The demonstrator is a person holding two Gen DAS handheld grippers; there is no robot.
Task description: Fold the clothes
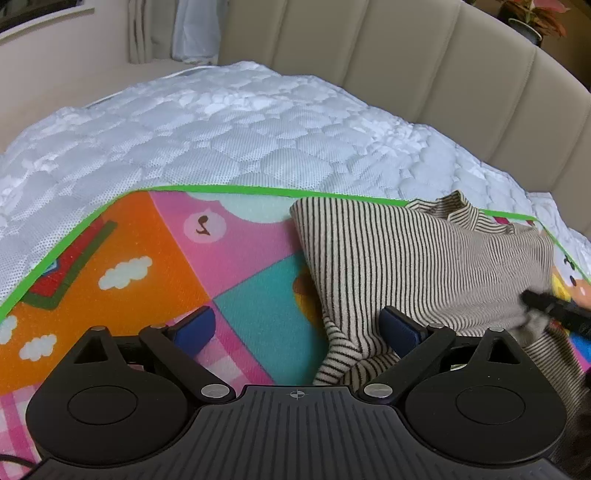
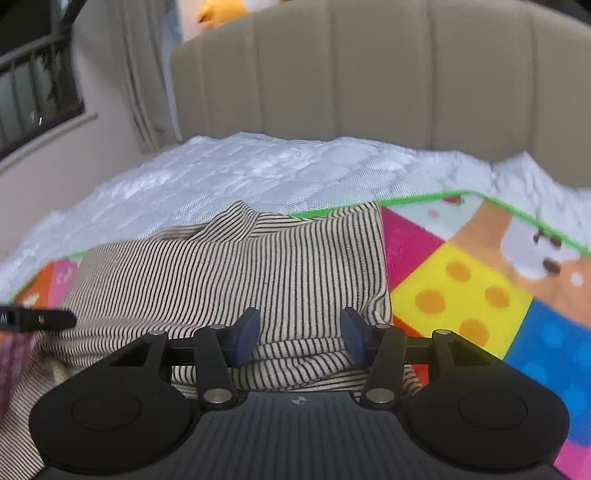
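Observation:
A beige top with thin black stripes [image 1: 413, 258] lies partly folded on a colourful play mat [image 1: 147, 258], collar toward the headboard. My left gripper [image 1: 299, 325] is open at the garment's left edge; its right finger rests by a bunched sleeve, nothing between the fingers. In the right wrist view the same top [image 2: 221, 280] fills the middle and left. My right gripper [image 2: 300, 332] is open just above the top's near fold, empty. The tip of the other gripper [image 2: 40, 319] shows at the left; in the left wrist view the right gripper's tip [image 1: 554, 306] shows at the right.
The mat [image 2: 472, 288] lies on a white quilted mattress [image 1: 229, 133]. A beige padded headboard [image 1: 406, 55] stands behind. A curtain and window [image 2: 44, 81] are at the left, a potted plant [image 1: 532, 18] at the far right.

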